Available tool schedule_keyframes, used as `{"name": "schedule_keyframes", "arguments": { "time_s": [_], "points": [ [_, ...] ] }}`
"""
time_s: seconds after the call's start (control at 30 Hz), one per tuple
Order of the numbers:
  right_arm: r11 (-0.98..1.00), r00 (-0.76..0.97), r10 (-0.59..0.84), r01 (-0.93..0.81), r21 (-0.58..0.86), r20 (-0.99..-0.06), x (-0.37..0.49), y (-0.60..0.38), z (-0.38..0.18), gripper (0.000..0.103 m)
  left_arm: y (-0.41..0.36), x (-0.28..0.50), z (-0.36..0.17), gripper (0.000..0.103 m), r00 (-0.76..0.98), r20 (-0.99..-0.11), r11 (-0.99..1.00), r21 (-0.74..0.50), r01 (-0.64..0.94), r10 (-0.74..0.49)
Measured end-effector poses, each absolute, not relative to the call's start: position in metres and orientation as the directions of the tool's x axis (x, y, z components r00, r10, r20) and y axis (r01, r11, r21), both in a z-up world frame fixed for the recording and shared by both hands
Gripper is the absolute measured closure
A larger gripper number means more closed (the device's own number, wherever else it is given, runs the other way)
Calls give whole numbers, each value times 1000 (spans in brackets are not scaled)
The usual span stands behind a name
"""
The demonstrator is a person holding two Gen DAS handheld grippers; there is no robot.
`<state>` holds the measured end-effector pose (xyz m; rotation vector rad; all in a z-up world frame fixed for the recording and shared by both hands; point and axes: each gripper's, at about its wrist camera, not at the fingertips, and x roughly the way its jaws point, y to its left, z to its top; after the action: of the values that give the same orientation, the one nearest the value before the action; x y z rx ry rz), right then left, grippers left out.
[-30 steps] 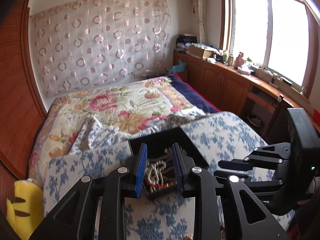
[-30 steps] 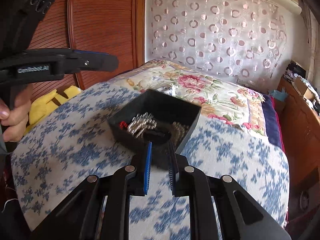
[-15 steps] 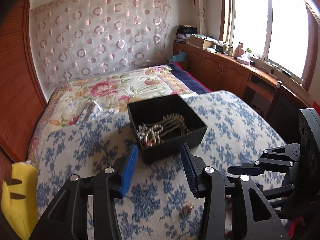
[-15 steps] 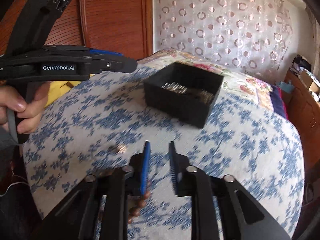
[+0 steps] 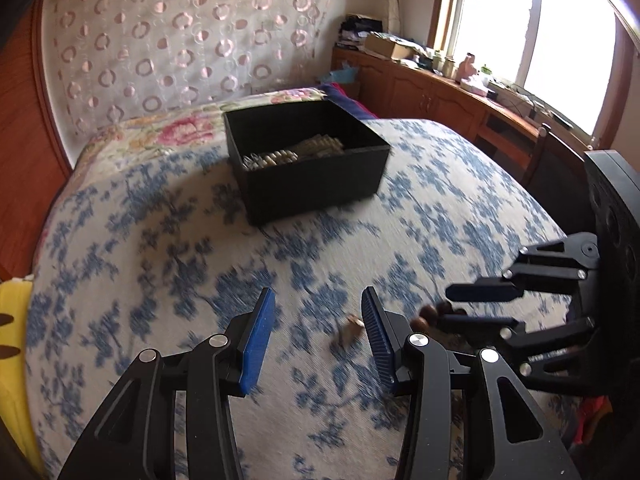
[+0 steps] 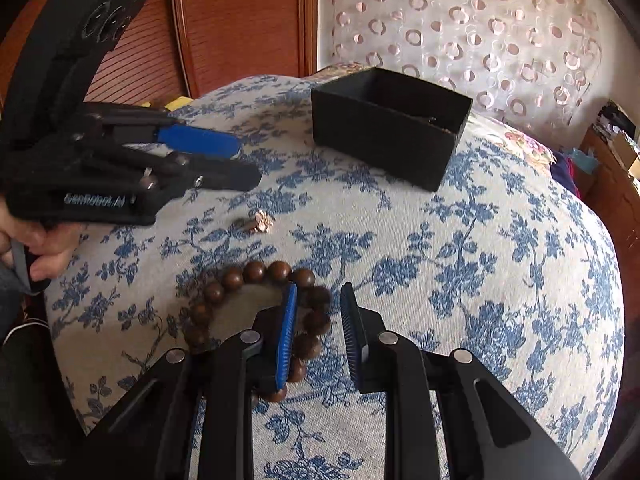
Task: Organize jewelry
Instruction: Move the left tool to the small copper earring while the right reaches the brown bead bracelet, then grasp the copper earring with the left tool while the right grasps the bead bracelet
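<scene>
On the bedspread (image 6: 460, 248) lie a bracelet (image 6: 256, 276) and a charm (image 6: 262, 220). Both grippers (left (image 5: 318, 324), right (image 6: 318, 332)) gape empty; the box (image 5: 312, 184) sits beyond

The right tongs (image 6: 318, 332) stand parted, their left finger over a brown bead bracelet (image 6: 256, 312) on the floral bedspread (image 6: 500, 280). A small gold piece (image 6: 260, 222) lies ahead-left, a black box (image 6: 390, 124) farther ahead. The left tongs (image 6: 224, 160) hover at left, parted.
</scene>
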<state>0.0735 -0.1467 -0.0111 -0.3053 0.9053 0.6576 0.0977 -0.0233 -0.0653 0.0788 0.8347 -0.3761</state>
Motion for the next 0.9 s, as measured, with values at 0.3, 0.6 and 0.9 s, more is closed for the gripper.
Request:
{"name": "schedule_keyframes", "arguments": {
  "time_s": [0.3,0.6,0.9],
  "points": [
    [773,475,420,-634,31,-773,67,-164,-1,88,-35,93,-80,61,572,-760,921,-90,378,-309],
    [797,522,415,-604,21,-745,71,-178,15,88,-46,98,-87,77,557,-768,913,-88,398,-317],
    [799,550,420,-601,8,-722,80,-178,28,88,-47,100,-77,90,572,-758,911,-70,407,-314]
  ]
}}
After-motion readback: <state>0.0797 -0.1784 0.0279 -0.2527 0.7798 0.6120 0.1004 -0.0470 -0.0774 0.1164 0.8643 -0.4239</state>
